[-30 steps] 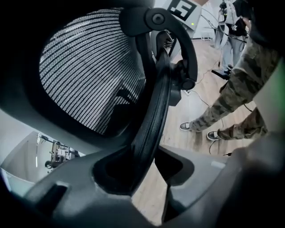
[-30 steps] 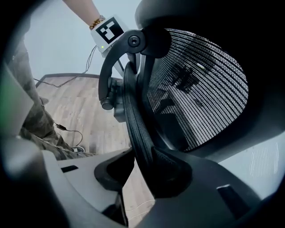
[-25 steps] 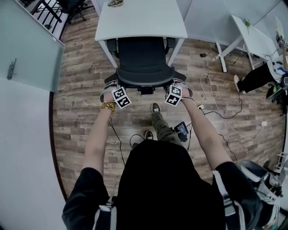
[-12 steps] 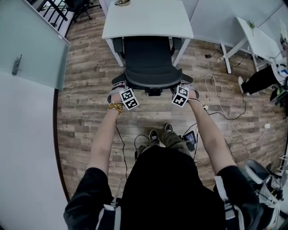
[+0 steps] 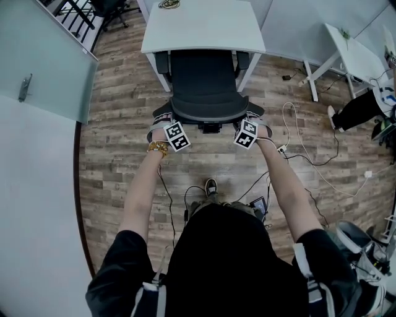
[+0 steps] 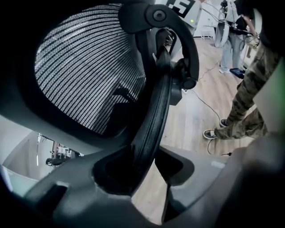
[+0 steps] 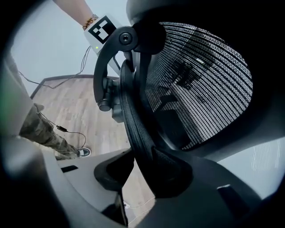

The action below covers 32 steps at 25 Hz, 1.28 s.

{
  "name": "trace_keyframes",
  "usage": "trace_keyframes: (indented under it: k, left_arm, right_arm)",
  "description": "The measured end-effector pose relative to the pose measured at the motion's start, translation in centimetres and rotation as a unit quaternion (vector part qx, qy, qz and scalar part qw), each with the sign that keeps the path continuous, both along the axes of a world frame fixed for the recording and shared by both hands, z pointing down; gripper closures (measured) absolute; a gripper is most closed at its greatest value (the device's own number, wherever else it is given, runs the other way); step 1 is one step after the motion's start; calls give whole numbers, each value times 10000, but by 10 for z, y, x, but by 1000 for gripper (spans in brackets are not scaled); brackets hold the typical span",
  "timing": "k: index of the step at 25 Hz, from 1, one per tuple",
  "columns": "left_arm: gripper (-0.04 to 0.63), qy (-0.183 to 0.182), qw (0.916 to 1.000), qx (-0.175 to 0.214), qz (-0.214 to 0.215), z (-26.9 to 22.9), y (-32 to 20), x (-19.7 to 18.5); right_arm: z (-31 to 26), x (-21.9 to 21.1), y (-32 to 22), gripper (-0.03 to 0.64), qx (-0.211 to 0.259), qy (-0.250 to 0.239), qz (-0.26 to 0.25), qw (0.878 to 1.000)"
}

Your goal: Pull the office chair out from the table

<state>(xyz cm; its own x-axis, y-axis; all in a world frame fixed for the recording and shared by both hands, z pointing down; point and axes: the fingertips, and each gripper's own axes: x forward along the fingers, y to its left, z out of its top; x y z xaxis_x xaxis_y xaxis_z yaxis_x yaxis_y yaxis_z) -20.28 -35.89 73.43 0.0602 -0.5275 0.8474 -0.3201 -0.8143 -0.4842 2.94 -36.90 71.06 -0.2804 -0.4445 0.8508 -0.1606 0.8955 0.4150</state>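
While our left gripper [image 6: 144,164] and right gripper [image 7: 138,171] clamp the backrest rim [image 6: 153,111] of the office chair [image 5: 204,86], we should draw both back evenly — so it leaves the table [image 5: 204,25] without swivelling.

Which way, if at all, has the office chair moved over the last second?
Yes, slightly: the office chair has come out from under the white table, toward the person.

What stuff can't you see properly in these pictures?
Chair base: head view, mostly hidden under its seat and back.
Seat's front: head view, tucked under the table.
Round thing on the table: head view, cut off by the top edge.
Person at the right: head view, cut off by the picture's edge.
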Motion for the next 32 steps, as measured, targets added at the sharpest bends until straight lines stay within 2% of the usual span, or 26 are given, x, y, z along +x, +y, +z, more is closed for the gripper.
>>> trace_keyframes:
  k: [32]
  left_arm:
    - [420, -175, 9994, -78, -296, 5, 66, 10]
  right_arm:
    - [2, 12, 63, 494, 52, -126, -107, 9999]
